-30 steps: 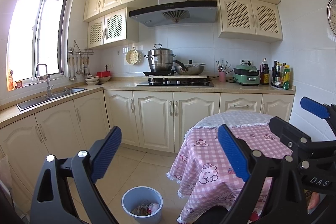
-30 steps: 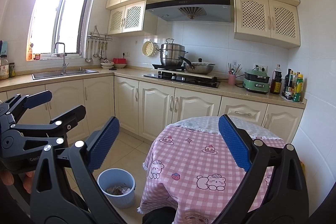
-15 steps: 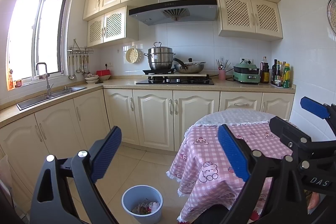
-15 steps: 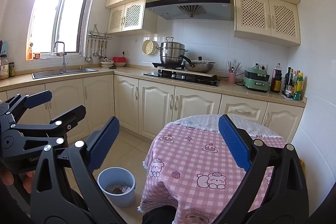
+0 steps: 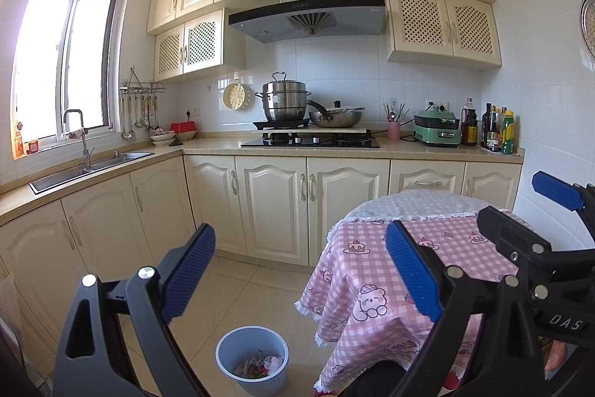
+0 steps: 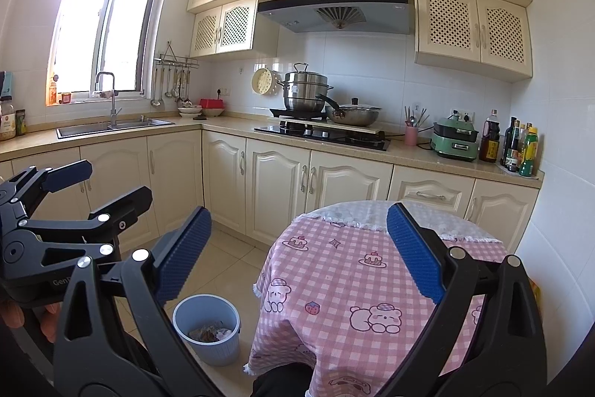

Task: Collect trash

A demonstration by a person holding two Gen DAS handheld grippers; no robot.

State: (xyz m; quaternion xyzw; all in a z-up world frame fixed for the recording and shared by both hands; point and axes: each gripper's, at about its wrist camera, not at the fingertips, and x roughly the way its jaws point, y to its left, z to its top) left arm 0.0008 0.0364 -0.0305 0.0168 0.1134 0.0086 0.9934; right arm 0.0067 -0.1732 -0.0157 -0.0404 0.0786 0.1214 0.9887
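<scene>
A light blue bin (image 5: 253,358) stands on the tiled floor left of a round table (image 5: 375,270) with a pink checked cloth. Crumpled trash (image 5: 258,365) lies inside the bin. The bin also shows in the right wrist view (image 6: 207,326), with the table (image 6: 346,285) beside it. My left gripper (image 5: 299,274) is open and empty, held high above the bin. My right gripper (image 6: 297,248) is open and empty above the table's near edge. Each gripper shows at the edge of the other's view.
Cream cabinets (image 5: 275,207) run along the back and left walls. A sink (image 5: 89,166) is at the left. A hob carries a steel pot (image 5: 284,101) and a pan (image 5: 336,116). Bottles (image 5: 496,131) and a green cooker (image 5: 437,129) stand at the right.
Both views have tilted slightly upward. The grippers stay open and hold nothing.
</scene>
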